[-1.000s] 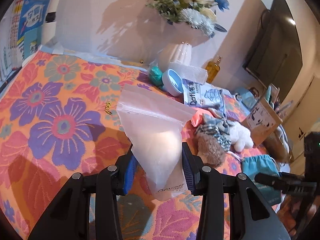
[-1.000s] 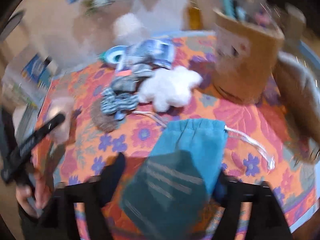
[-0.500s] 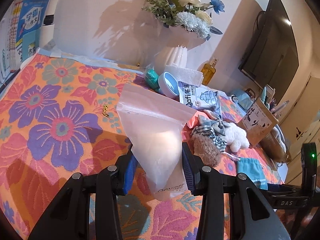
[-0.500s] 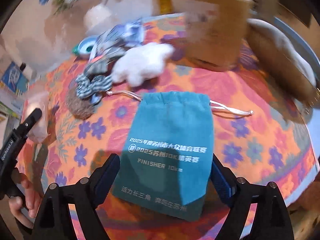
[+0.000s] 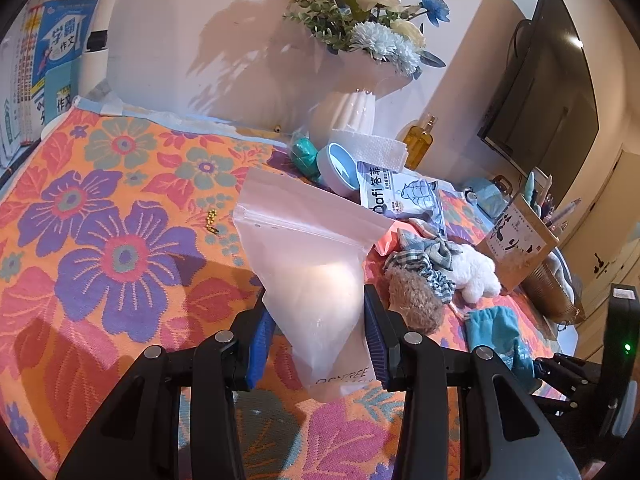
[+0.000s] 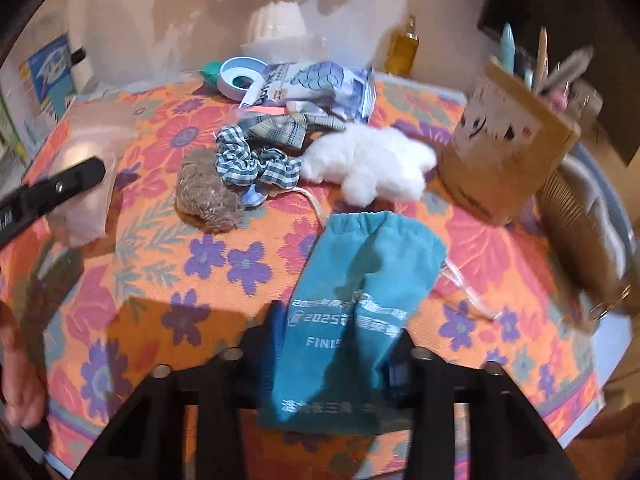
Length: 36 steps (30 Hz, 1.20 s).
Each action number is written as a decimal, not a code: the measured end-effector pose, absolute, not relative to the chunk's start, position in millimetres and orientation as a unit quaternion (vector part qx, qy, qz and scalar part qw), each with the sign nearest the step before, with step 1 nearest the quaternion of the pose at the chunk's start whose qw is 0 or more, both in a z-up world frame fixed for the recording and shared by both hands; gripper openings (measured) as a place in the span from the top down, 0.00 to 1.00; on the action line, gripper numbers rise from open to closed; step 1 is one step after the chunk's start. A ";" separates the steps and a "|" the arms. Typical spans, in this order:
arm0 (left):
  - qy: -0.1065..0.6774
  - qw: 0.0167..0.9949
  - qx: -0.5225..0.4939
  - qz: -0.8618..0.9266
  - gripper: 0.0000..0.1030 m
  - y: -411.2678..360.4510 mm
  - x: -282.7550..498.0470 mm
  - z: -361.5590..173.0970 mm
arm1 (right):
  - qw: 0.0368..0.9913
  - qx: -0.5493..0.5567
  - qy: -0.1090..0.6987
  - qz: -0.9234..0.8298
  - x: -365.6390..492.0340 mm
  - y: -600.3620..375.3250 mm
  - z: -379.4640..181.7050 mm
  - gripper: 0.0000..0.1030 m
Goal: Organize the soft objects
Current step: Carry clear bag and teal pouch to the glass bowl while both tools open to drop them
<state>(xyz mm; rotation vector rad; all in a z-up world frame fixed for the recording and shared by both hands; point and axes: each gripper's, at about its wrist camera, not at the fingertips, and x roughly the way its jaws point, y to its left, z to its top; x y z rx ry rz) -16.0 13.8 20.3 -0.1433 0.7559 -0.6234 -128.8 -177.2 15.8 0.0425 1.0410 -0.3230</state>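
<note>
My left gripper (image 5: pixel 320 336) is shut on the lower part of a clear zip bag (image 5: pixel 308 248) that stands upright with a pale soft lump inside. The jaws of my right gripper (image 6: pixel 336 356) are closing, and their pads pinch a teal drawstring pouch (image 6: pixel 360 264) with white print, so it bunches lengthwise on the floral tablecloth (image 6: pixel 160 272). Beyond the pouch lie a brown fuzzy ball (image 6: pixel 204 196), a checked scrunchie (image 6: pixel 256 160), a plaid bow (image 6: pixel 280 128) and a white plush (image 6: pixel 372 168). The left wrist view shows the pouch (image 5: pixel 494 328) at lower right.
A cardboard pen holder (image 6: pixel 508 152) and a woven basket (image 6: pixel 580 232) stand at the right. At the back are a white vase (image 5: pixel 348 116), a blue tape roll (image 6: pixel 240 76), a printed packet (image 6: pixel 320 84) and an oil bottle (image 6: pixel 404 48). A hand (image 6: pixel 16 380) shows at the left edge.
My right gripper's jaws have come in from wide apart and squeezed the flat teal pouch into a fold. The right wrist view has shifted and rolled. The left gripper and its bag have stayed put.
</note>
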 end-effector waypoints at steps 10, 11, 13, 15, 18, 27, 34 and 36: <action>0.372 0.873 -0.063 -0.309 0.63 7.0 -25.3 26.7 | 0.888 0.095 0.426 -0.141 -175.6 -208.8 53.9 0.83; 0.374 0.869 -0.069 -0.317 0.63 5.2 -30.1 29.4 | 0.889 0.103 0.422 -0.142 -178.9 -213.9 58.9 0.83; 0.372 0.863 -0.073 -0.333 0.63 -0.1 -41.7 36.3 | 0.890 0.116 0.415 -0.152 -186.5 -223.5 66.8 0.83; 0.365 0.860 -0.060 -0.352 0.63 -13.0 -56.5 47.8 | 0.889 0.126 0.409 -0.160 -188.0 -230.5 71.2 0.83; 0.349 0.860 -0.029 -0.372 0.63 -36.8 -75.7 67.1 | 0.892 0.147 0.394 -0.163 -202.8 -246.7 83.0 0.83; 0.298 0.836 0.070 -0.455 0.63 -129.8 -130.7 112.2 | 0.891 0.211 0.346 -0.204 -250.3 -314.2 107.0 0.83; 0.298 0.786 0.103 -0.532 0.63 -224.4 -163.3 129.8 | 0.883 0.257 0.303 -0.251 -294.7 -373.0 129.7 0.83; 0.297 0.776 0.111 -0.545 0.63 -247.2 -169.5 133.0 | 0.882 0.263 0.287 -0.264 -303.3 -388.7 137.7 0.83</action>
